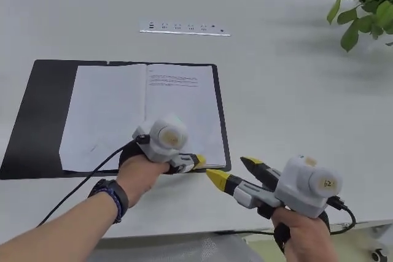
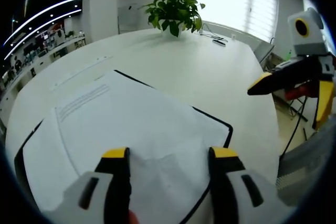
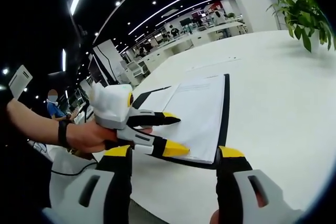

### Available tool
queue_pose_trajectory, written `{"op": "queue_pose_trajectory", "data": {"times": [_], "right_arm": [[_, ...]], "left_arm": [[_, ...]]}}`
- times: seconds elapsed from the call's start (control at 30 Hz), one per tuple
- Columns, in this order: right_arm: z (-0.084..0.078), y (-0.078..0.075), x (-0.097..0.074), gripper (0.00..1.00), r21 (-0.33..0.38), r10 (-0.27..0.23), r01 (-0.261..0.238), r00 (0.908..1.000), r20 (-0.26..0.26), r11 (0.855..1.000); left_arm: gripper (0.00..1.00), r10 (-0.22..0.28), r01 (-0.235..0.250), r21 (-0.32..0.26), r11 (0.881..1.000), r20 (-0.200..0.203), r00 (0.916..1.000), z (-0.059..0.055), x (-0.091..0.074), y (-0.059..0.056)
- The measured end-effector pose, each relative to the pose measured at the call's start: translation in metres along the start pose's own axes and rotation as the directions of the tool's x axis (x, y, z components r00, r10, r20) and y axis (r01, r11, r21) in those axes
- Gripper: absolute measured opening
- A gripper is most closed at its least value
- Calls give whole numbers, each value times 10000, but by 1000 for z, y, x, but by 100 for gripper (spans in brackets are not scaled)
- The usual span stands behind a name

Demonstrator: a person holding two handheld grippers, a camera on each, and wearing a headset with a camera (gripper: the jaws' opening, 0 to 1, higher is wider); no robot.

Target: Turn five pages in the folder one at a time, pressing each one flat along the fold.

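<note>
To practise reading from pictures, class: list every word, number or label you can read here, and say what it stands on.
Printed lines at the top of the right-hand page of the folder: too small to read.
Markings beside the sockets on the power strip: too small to read.
None of the text here can be read.

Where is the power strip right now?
In the head view, the power strip sits on the white table just beyond the far edge of the folder, well to the left of the potted plant.
</note>
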State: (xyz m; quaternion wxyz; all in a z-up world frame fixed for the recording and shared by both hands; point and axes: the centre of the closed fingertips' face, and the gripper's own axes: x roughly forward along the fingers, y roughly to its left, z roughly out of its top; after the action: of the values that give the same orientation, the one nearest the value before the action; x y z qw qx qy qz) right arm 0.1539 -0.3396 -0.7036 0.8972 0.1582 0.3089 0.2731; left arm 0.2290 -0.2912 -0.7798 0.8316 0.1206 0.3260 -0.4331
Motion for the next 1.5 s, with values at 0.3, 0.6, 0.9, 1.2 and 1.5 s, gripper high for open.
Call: {"op": "queue_pose_trajectory", "data": {"times": [0.3,0.6,0.9,1.2,1.5], "right_arm": [[14,-7,16,62,127,105,-109,9996,262,9999],[24,-19,42,59,195,329,-335,9990,310,9992],[29,-23,78,58,599,604,-614,9980,185,9963],[36,-22,82,48,975,823,-871,9953,516,9914],[32,-19,74,27,1513,846,-1005,9905,1086,9834]], "left_arm": [[52,-14,30,-600,9982,272,9996,1,-4,5],[42,12,77,-1438,9896,618,9981,-1,-9,10],[38,166,-49,-1753,9845,653,9977,-2,-11,10],[40,88,81,-2356,9718,706,9975,-4,-18,5],[50,18,114,-2321,9726,566,9984,-8,-33,1]]}}
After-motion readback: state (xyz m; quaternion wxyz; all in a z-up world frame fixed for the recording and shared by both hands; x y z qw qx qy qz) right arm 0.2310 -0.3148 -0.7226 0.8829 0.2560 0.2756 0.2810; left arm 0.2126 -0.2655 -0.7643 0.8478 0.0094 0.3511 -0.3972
